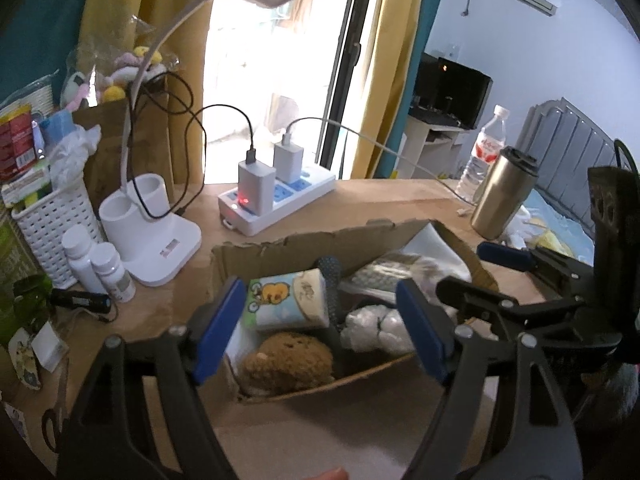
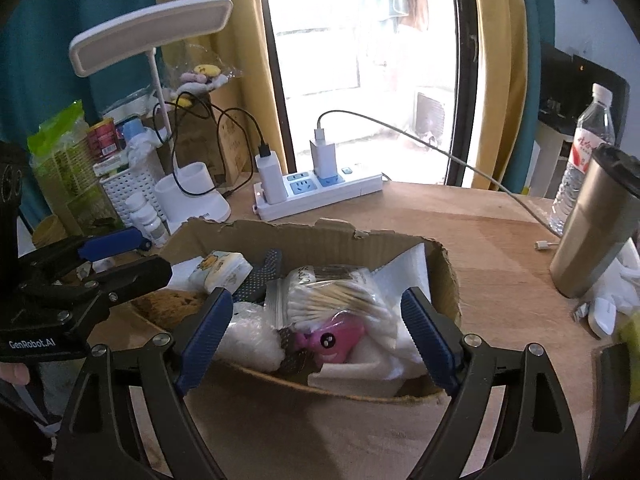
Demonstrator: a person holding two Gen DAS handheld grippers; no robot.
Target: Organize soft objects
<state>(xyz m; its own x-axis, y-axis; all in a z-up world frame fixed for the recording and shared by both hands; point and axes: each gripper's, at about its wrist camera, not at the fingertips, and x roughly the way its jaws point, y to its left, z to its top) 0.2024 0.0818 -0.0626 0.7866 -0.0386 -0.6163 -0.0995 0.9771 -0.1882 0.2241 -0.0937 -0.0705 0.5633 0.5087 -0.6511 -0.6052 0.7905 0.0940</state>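
Soft objects fill a torn cardboard box (image 2: 304,240) at the middle of the wooden desk (image 2: 492,248): brown plush (image 1: 286,362), pink toy (image 2: 332,342), bagged cotton swabs (image 2: 332,296), tissue pack (image 1: 288,300). Left gripper (image 1: 320,334) and right gripper (image 2: 318,338) hover over it, fingers wide apart, holding nothing; power strip (image 2: 320,192) at 12 o'clock

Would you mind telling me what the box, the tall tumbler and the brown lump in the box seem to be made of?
Box: corrugated cardboard, matt brown, with torn, ragged edges. Tall tumbler: apparently brushed stainless steel, with a dull metallic sheen and dark lid. Brown lump: probably a plush toy or sponge, fuzzy and matt; the view leaves it open.
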